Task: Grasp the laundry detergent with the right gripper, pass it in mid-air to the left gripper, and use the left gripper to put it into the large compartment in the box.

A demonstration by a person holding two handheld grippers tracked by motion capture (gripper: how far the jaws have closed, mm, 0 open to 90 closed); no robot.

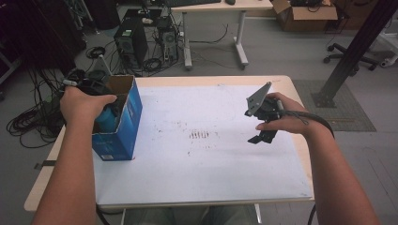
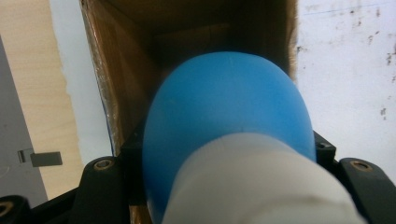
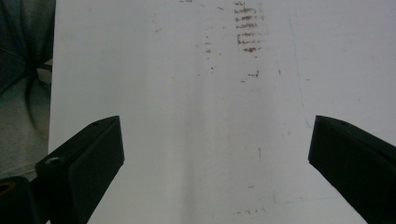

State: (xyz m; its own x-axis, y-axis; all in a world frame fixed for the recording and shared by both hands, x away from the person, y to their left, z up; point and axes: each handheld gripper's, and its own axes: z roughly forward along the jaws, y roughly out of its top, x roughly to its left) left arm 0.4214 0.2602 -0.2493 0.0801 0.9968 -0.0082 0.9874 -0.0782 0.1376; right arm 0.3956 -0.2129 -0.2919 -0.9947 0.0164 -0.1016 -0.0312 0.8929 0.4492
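At the left edge of the worktop (image 1: 281,89), on the white sheet (image 1: 206,159), stands an open-topped blue box (image 1: 123,123), upright, with plain brown card inside. Over its mouth hangs the left gripper (image 1: 104,111), clamped on a blue bulb-shaped object (image 2: 229,107) with a white neck or cap (image 2: 261,182) at the near end. Seen along the left gripper view, points rounded end first into the brown interior, with the card walls rising on either side. Judged partly in: the blue end past the rim, the white end and the jaws at the opening. Cannot tell whether the blue tip touches the bottom or a wall.

Probably past the halfway mark, if the work in hand is packing the bulb into the box: picked up, carried over, lined up with the opening. Left to do, by that reading: lower further, let go, withdraw.

Over the right half of the sheet, well apart from the box, hovers the right gripper (image 1: 263,137), jaws spread wide with nothing between them, bare sheet and a patch of brown scuff marks (image 3: 247,32) ahead. No visible part in the work at present.

As for writing: a small pale label near the top of the box's blue side, too small to read. No brand or lettering legible on the bulb or its white end.
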